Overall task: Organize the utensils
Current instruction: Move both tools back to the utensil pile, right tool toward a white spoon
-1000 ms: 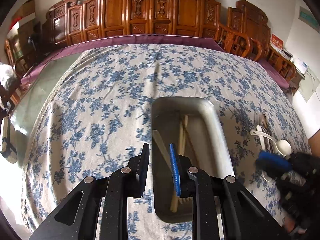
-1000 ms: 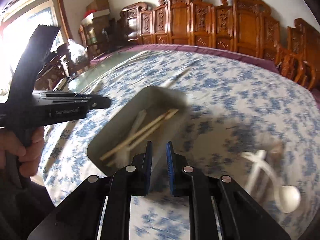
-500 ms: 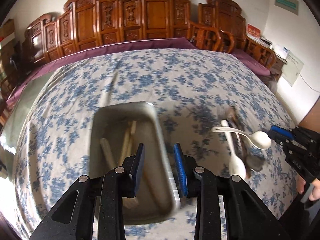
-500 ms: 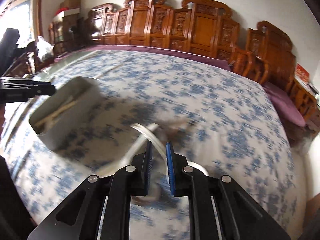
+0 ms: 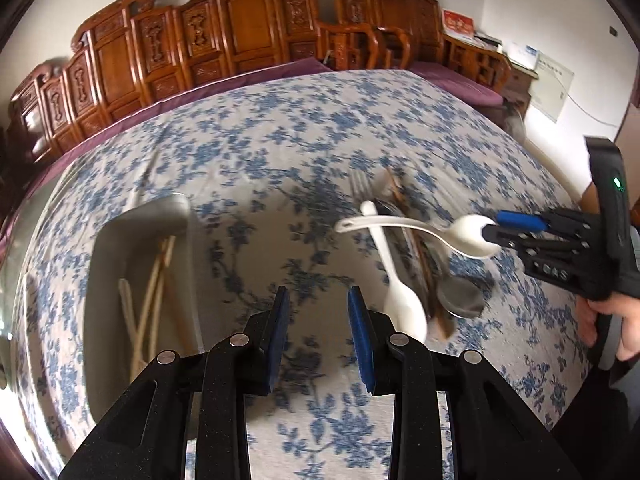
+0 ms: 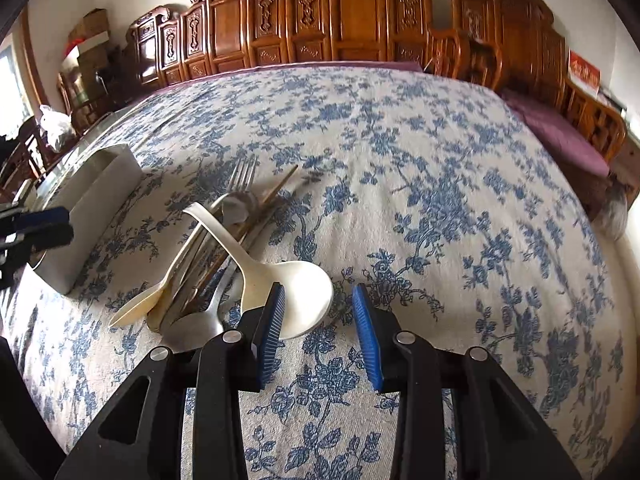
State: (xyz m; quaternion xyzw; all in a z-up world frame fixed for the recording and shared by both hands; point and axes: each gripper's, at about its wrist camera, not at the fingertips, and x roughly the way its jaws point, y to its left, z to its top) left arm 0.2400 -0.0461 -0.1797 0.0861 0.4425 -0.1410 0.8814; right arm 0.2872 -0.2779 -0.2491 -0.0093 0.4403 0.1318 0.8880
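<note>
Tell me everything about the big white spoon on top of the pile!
The big white spoon looks like glossy ceramic or plastic, with a deep round bowl and a curved handle. It lies across the utensil pile on the flowered tablecloth, handle propped up, bowl low by the right hand-held gripper, whose open jaws aren't holding it.

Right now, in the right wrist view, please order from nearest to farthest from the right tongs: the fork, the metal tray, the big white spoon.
1. big white spoon: its bowl lies beside the left pad of the right tongs.
2. fork: farther back in the pile.
3. metal tray: far left.
</note>
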